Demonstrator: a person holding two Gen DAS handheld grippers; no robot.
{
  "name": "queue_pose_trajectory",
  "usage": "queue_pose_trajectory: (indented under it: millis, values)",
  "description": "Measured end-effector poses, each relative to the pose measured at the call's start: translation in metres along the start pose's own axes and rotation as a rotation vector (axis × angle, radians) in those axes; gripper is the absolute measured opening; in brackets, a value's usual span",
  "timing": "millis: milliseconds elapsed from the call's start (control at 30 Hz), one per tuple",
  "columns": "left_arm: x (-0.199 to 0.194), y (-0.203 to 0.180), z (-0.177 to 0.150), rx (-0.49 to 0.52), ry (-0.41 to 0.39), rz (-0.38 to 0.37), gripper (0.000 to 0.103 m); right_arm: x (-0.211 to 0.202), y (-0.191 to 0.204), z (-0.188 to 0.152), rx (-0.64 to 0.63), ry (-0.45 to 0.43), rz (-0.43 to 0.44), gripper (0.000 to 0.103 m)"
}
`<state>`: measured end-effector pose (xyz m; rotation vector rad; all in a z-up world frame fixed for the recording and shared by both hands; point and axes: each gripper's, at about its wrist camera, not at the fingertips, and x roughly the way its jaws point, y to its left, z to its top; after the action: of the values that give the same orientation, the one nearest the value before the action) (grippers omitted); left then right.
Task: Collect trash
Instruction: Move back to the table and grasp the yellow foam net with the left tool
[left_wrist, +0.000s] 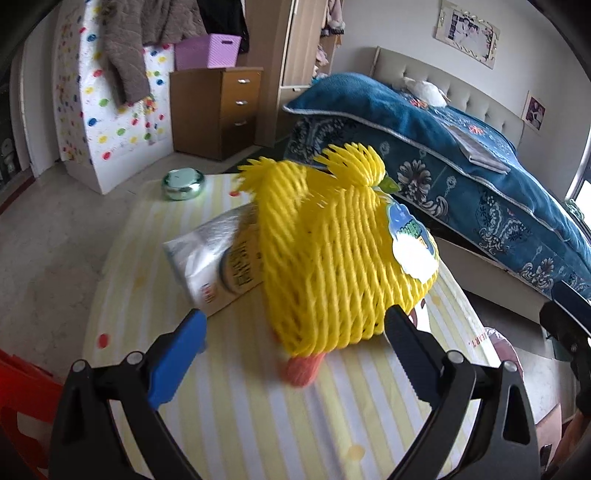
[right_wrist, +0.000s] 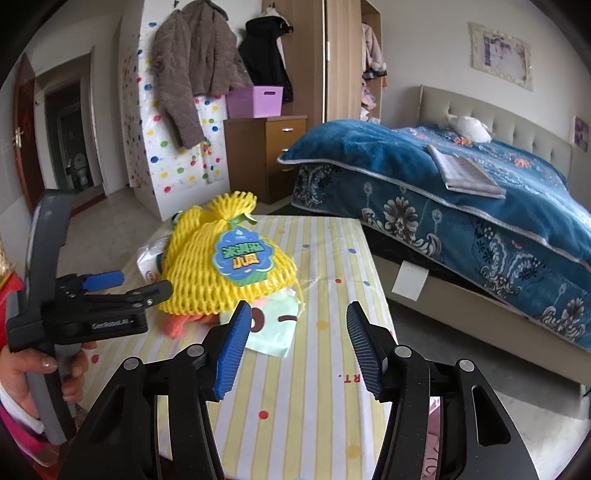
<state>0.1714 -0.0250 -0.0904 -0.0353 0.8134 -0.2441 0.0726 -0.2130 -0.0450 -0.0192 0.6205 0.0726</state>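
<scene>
A yellow foam fruit net (left_wrist: 343, 251) with a blue-green label lies on the striped table (left_wrist: 258, 417); it also shows in the right wrist view (right_wrist: 225, 273). An orange foam piece (left_wrist: 303, 369) sticks out under it. A silver snack wrapper (left_wrist: 218, 258) lies behind it to the left. A pale green packet (right_wrist: 275, 328) lies by the net. My left gripper (left_wrist: 295, 332) is open, its fingers on either side of the net's near end; in the right wrist view (right_wrist: 142, 284) it comes in from the left. My right gripper (right_wrist: 295, 347) is open and empty, above the table just right of the packet.
A green round tin (left_wrist: 183, 182) sits at the table's far edge. A bed with a blue blanket (right_wrist: 461, 199) stands to the right. A brown drawer cabinet (right_wrist: 264, 155) and a dotted white wardrobe (right_wrist: 173, 155) stand behind. A red object (left_wrist: 22, 391) is at the left.
</scene>
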Motion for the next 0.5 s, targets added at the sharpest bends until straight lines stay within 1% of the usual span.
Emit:
queue_pose_trajectory:
  millis: [200, 267, 367, 433, 467, 500]
  values:
    - [0.024, 0.0, 0.012, -0.013, 0.044, -0.041, 0.093, 0.013, -0.012, -0.002, 0.008, 0.019, 0.0, 0.059]
    - [0.029, 0.001, 0.015, -0.013, 0.056, -0.06, 0.087, 0.014, -0.015, -0.002, 0.008, 0.021, 0.002, 0.059]
    - [0.035, 0.001, 0.019, -0.02, 0.076, -0.101, 0.07, 0.014, -0.016, -0.002, 0.012, 0.02, 0.015, 0.059]
    - [0.036, 0.001, 0.019, -0.026, 0.081, -0.126, 0.053, 0.013, -0.016, -0.003, 0.011, 0.017, 0.021, 0.059]
    - [0.034, 0.001, 0.019, -0.026, 0.078, -0.138, 0.048, 0.012, -0.015, -0.003, 0.01, 0.016, 0.024, 0.059]
    - [0.031, -0.001, 0.018, -0.023, 0.07, -0.146, 0.036, 0.012, -0.016, -0.003, 0.01, 0.014, 0.027, 0.059]
